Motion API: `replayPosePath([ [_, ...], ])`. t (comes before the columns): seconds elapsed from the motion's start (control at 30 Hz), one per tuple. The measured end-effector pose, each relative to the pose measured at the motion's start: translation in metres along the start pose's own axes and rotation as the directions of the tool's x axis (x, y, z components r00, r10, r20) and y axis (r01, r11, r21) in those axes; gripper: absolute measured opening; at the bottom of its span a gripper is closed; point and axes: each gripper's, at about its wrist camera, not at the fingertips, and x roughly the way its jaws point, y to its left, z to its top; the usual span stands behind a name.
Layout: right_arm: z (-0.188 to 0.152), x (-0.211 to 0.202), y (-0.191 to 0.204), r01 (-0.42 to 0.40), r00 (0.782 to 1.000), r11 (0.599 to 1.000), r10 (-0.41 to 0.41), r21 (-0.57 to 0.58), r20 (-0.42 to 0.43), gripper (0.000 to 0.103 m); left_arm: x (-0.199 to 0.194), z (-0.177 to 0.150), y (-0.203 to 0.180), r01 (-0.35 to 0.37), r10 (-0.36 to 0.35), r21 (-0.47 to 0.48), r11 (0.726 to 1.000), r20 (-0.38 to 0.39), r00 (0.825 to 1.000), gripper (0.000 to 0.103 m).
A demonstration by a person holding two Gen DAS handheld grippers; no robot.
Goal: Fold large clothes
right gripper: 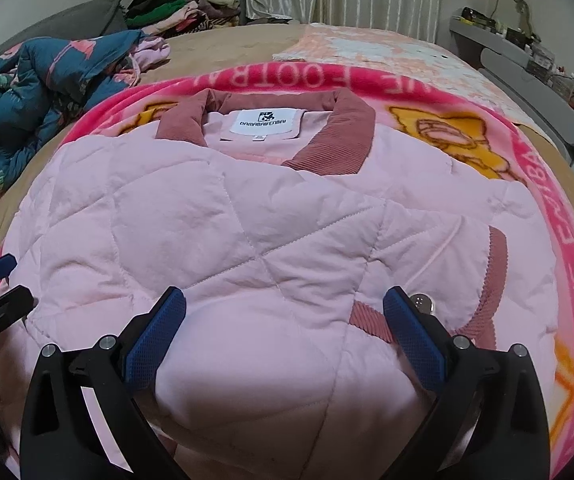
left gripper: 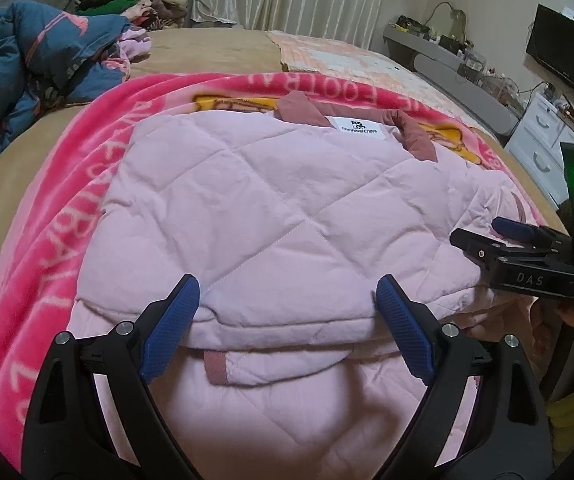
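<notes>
Jacket [left gripper: 271, 208] (pink, quilted) lies just beneath both spread claws, left [left gripper: 287, 328] and right [right gripper: 285, 338].

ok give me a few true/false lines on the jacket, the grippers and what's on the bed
1. The pink quilted jacket lies on a pink blanket. True.
2. The left gripper is clamped on the collar. False: it is open, near the folded hem.
3. The right gripper is open. True.
4. The collar is green. False: dusty rose.
5. A blue patterned quilt lies bunched beside the blanket. True.
</notes>
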Motion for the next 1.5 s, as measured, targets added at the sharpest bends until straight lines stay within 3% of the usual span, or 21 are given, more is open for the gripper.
replayPosePath([
  [0.3, -0.015, -0.026, -0.005, -0.026, 1.000, 0.998, 0.026, 0.065, 0.010, 0.099, -0.026, -0.003, 0.003, 0.030, -0.029, -0.030, 0.999, 0.018, 0.999, 0.093],
  [1.5, -0.026, -0.155, 0.007, -0.089, 0.974, 0.991, 0.065, 0.103, 0.218, 0.099, -0.131, -0.012, 0.028, -0.008, 0.025, -0.101, 0.995, 0.171, 0.985, 0.094],
])
